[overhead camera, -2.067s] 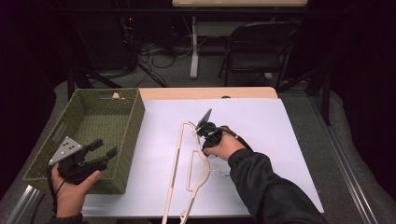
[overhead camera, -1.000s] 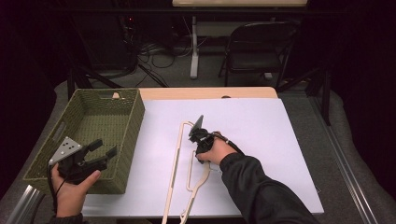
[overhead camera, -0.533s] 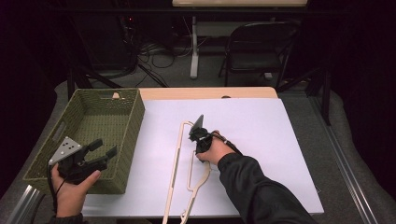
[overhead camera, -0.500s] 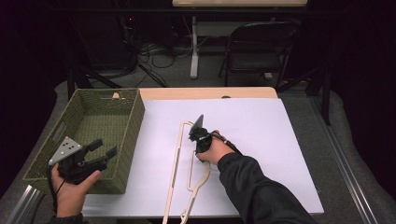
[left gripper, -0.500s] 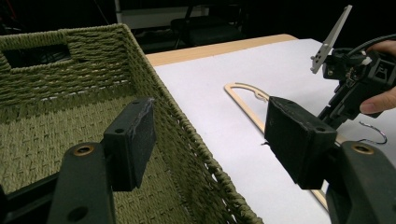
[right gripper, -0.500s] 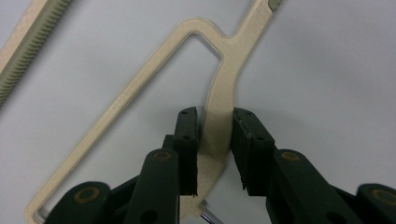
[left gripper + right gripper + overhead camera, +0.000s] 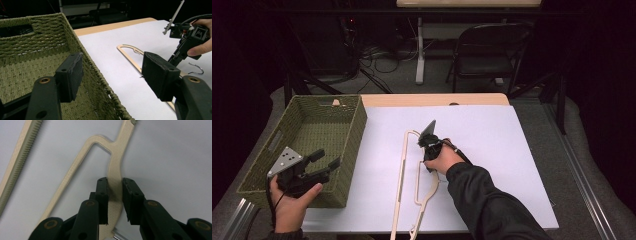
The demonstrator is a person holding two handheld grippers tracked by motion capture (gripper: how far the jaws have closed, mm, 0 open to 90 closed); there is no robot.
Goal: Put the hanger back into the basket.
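Across the white tabletop [image 7: 522, 150], we are clamping our right gripper's [image 7: 115, 185] just-closing jaws onto the cream plastic hanger [image 7: 115, 157], readying a lift; left gripper [image 7: 112, 72] jaws wide beside the green woven basket [image 7: 30, 40].

A dim lab or studio: black backdrop, tangled floor cables [image 7: 377, 55], folding chair [image 7: 484, 52], white-covered table [image 7: 512, 150]

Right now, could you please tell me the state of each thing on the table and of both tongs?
Hanger: flat on the white sheet, gripped near its neck.
Right tongs: just closed onto the hanger, pads on both sides of the bar.
Left tongs: open, holding nothing, at the basket's edge.
Basket: upright, looks empty.
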